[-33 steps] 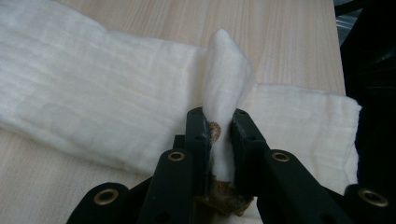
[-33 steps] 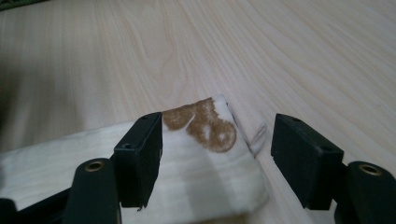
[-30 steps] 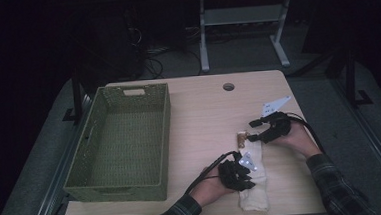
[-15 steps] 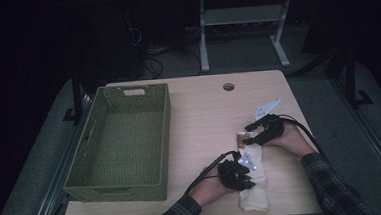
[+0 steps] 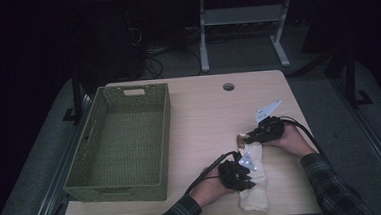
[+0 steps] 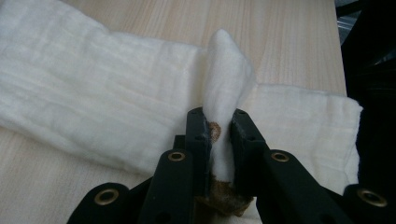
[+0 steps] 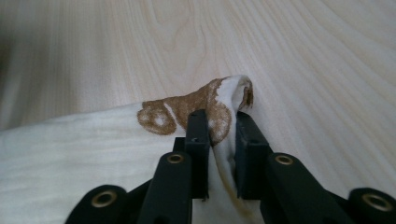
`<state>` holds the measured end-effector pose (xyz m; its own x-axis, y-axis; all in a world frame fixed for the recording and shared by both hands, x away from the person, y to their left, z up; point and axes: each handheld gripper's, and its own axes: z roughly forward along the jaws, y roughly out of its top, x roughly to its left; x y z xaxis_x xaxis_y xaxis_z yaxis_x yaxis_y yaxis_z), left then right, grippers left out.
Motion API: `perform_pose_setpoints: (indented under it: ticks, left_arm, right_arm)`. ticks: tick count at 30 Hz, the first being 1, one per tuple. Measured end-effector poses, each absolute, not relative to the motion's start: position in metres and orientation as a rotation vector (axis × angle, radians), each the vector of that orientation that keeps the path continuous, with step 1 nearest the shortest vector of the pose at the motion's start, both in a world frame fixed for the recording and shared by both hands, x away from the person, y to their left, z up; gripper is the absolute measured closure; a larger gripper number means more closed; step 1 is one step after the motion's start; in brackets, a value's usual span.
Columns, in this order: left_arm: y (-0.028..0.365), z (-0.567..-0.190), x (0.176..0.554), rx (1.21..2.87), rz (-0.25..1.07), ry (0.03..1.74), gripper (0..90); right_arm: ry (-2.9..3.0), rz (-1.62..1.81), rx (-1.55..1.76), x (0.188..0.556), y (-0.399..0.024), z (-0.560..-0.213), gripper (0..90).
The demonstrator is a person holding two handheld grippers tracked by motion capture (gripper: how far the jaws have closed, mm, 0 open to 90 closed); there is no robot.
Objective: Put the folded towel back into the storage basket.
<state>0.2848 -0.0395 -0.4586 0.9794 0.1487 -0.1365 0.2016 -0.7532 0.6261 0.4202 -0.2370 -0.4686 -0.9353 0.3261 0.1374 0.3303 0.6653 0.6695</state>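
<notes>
Two grips set: left hand-held gripper pinches cloth fold; right hand-held gripper just closed on brown-printed corner. Cloth on worktop, basket empty; folding or transfer remains.

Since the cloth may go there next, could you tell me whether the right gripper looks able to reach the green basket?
Probably yes: the right gripper, pinching the cloth, has bare table between it and the basket, though the left gripper also clamps the cloth.

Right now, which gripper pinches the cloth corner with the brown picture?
The right gripper: its jaws, just closed, squeeze the cloth's brown-printed corner. The left gripper pinches a plain white fold.
</notes>
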Motion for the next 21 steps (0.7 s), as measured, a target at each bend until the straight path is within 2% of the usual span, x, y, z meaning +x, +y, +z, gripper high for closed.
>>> perform_pose_setpoints:
  ticks: [8, 21]
  left_arm:
    - [-0.037, -0.455, 0.287, 2.415, -0.133, 0.253, 79.9]
    - [-0.018, -0.416, 0.293, 2.329, -0.123, 0.272, 80.0]
  right_arm:
    - [-2.817, -1.137, -0.611, 0.421, -0.237, -0.464, 80.5]
    - [-2.851, -1.222, -0.546, 0.424, -0.232, -0.422, 80.5]
